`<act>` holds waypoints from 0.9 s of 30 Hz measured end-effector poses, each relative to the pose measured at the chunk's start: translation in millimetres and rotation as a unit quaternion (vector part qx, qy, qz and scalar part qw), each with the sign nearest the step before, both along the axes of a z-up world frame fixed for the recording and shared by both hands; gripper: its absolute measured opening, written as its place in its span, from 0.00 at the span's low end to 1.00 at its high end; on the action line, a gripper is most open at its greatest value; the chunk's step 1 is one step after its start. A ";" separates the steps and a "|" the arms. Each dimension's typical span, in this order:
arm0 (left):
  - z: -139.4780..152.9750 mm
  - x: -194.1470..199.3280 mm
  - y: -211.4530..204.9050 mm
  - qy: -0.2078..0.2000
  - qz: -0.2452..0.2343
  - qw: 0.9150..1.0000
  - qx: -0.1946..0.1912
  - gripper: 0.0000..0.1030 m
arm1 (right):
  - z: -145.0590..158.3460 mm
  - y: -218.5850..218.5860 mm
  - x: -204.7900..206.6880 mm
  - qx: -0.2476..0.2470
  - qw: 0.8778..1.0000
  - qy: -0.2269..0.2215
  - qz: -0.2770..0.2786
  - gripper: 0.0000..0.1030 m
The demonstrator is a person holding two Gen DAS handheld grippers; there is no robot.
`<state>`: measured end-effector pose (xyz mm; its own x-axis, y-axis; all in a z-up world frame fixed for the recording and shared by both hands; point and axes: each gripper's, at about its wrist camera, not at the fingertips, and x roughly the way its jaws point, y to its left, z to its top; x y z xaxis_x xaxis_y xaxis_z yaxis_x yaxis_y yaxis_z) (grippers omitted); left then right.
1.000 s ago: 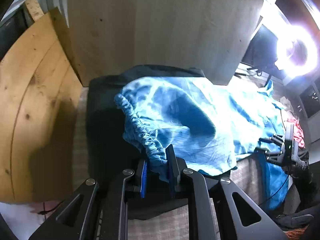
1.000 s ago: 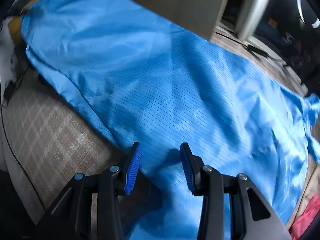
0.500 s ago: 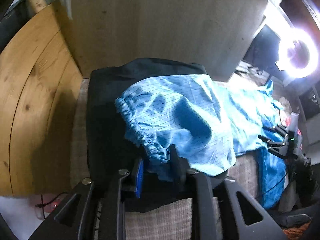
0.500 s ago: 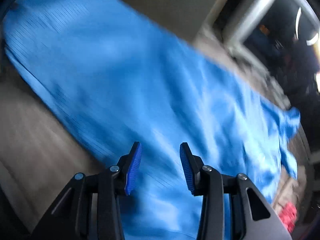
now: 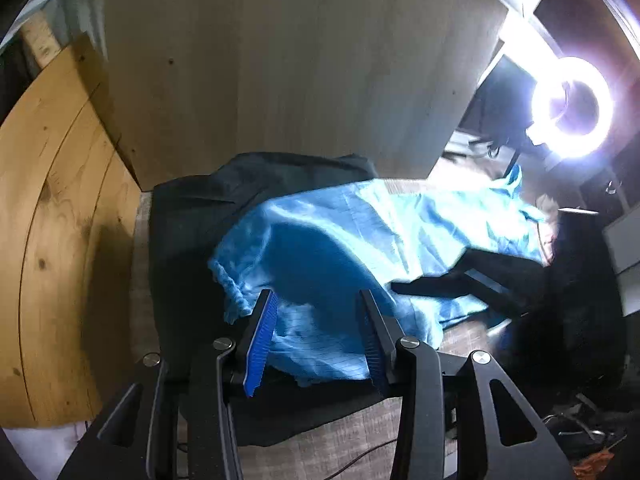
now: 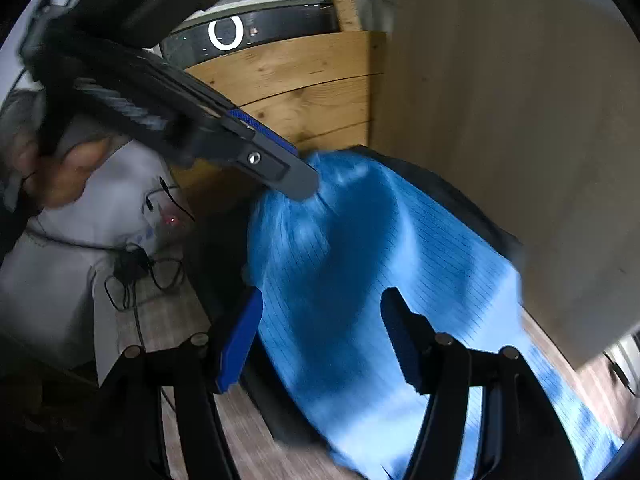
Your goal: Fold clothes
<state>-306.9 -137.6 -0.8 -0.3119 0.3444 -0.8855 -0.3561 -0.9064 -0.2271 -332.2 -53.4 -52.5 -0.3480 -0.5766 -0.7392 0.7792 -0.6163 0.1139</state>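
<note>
A bright blue striped garment (image 5: 360, 240) lies spread over a dark garment (image 5: 192, 232) on a checked surface. Its gathered elastic edge (image 5: 226, 284) lies near the left fingers. My left gripper (image 5: 315, 300) hovers just over that end, jaws opening, and the cloth below is not pinched. In the right wrist view the same blue garment (image 6: 360, 280) fills the middle. My right gripper (image 6: 323, 296) hangs over it with jaws opening and nothing clamped. One left gripper finger (image 6: 276, 168) reaches the garment's far edge, with a person's hand (image 6: 52, 176) behind it.
A pale wooden panel (image 5: 280, 80) stands right behind the clothes, with pine boards (image 5: 52, 220) at the left. A ring light (image 5: 572, 108) glares at the upper right. A white bag with cables (image 6: 100, 240) sits beside the surface. A dark blurred shape (image 5: 480, 276) crosses the garment's right part.
My left gripper has let go of the elastic edge and its jaws have spread. My right gripper has swung fast across the blue garment to the left gripper's end, widening too.
</note>
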 end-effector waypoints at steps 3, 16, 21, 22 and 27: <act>-2.4 1.0 -14.5 0.007 0.020 1.000 -0.006 0.38 | -11.4 -25.3 -12.7 0.010 0.999 -0.028 0.011 0.59; -30.6 25.3 -69.0 -0.017 0.071 0.997 0.028 0.38 | -37.5 -51.7 -22.7 0.027 0.997 -0.063 0.022 0.13; -44.3 29.7 -58.4 -0.031 0.055 0.997 0.034 0.40 | -31.9 -35.7 -35.3 -0.039 0.992 -0.121 0.011 0.12; -47.1 30.3 -55.5 -0.034 0.052 0.998 0.033 0.40 | -30.9 -32.1 -37.9 -0.048 0.990 -0.129 0.009 0.12; -58.6 29.4 -43.4 -0.054 0.043 0.996 0.062 0.41 | -21.9 -14.9 -47.9 -0.088 0.985 -0.148 -0.016 0.05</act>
<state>-277.5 -181.0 -59.4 -0.2504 0.4297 -0.8676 -0.2462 -0.8949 -0.3722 -380.1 -68.3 -74.4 -0.1518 -0.6978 -0.7001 0.6767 -0.5896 0.4410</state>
